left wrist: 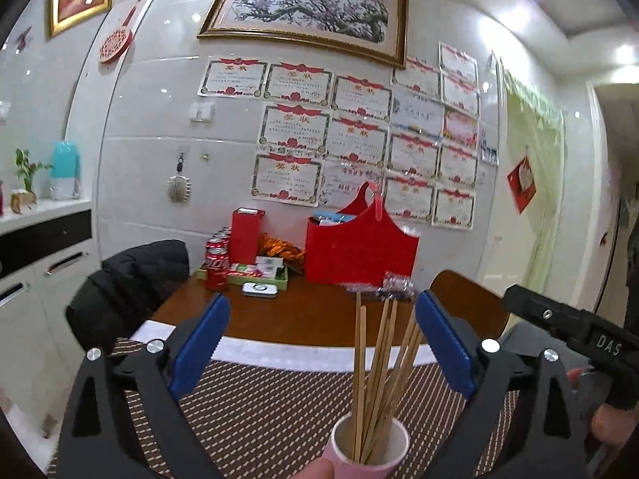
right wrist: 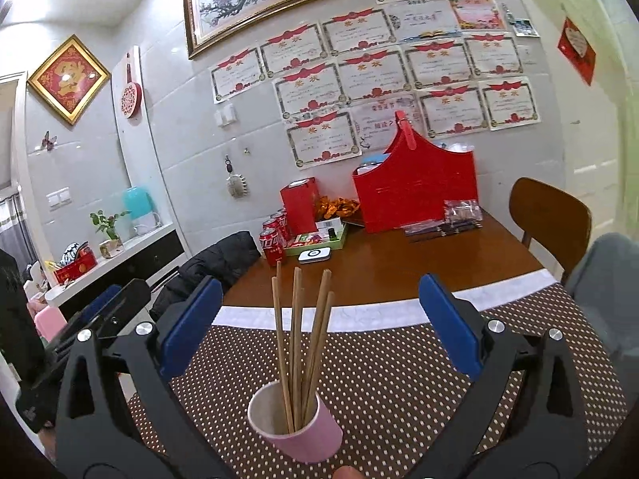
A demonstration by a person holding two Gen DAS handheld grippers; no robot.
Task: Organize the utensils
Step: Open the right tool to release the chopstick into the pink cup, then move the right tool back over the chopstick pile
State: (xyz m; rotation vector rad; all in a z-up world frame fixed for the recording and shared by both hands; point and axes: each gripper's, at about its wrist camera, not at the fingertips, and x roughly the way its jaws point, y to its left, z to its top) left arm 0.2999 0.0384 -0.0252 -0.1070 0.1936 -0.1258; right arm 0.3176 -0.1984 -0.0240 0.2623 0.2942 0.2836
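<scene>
Here the left gripper (left wrist: 321,343) and right gripper (right wrist: 319,325) both gape, grasping nothing, the pink cup (right wrist: 295,427) of chopsticks (right wrist: 299,343) standing on the dotted mat (right wrist: 399,379) at six o'clock, while only the right view shows the red tin (right wrist: 78,265) at nine o'clock.

A pink paper cup (right wrist: 295,425) with a white inside stands upright on a brown placemat (right wrist: 399,379) dotted with white. It holds a bundle of plain wooden chopsticks (right wrist: 299,343), perhaps six or seven, though they overlap too much to count. They stand on end in the cup, tips fanning outward above the rim, leaning against its wall. In the left wrist view the cup sits at the bottom edge.
</scene>
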